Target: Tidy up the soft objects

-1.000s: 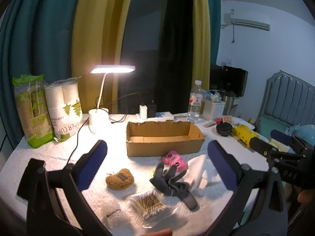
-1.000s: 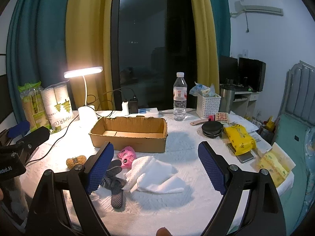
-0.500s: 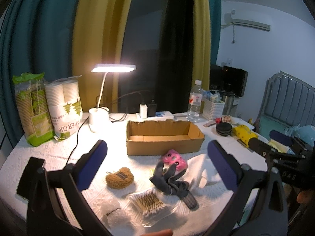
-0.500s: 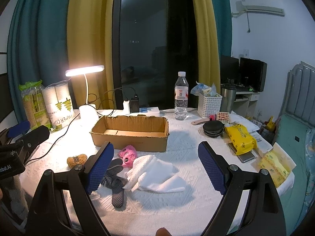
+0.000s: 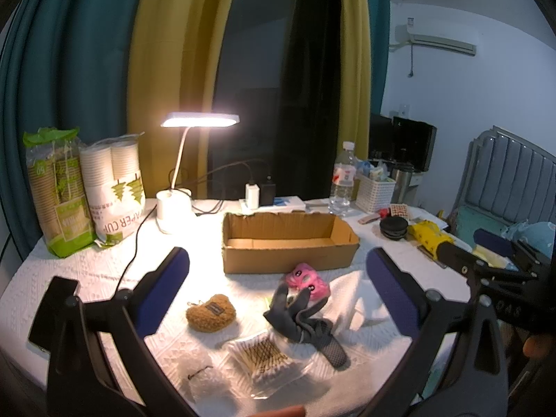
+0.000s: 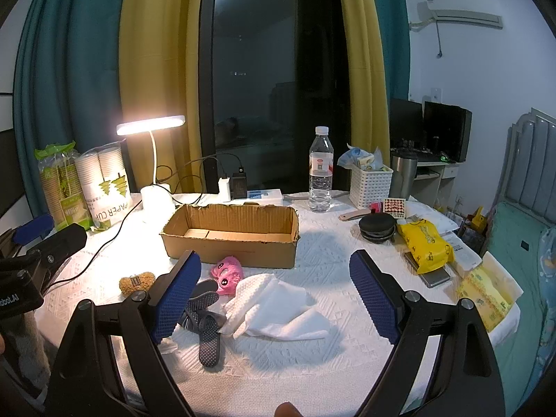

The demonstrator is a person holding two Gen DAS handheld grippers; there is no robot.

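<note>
One cardboard box (image 5: pixel 290 241), one pink plush (image 5: pixel 307 279), one brown plush (image 5: pixel 211 312), one gray glove (image 5: pixel 305 323), one white cloth (image 6: pixel 274 304), one water bottle (image 6: pixel 320 170).

A brown plush pouch (image 5: pixel 211 318), a crumpled dark grey glove (image 5: pixel 302 321), a pink plush toy (image 5: pixel 308 280) and a rumpled white cloth (image 6: pixel 274 307) are lying near the open cardboard box (image 5: pixel 288 243), all outside it.

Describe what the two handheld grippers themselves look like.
Both match: black angular frames with round pivot bolts, each carrying two fingers faced with blue textured pads. The left gripper and right gripper show white lettering on their bodies when seen from the other camera. No cables or sleeves visible.
</note>
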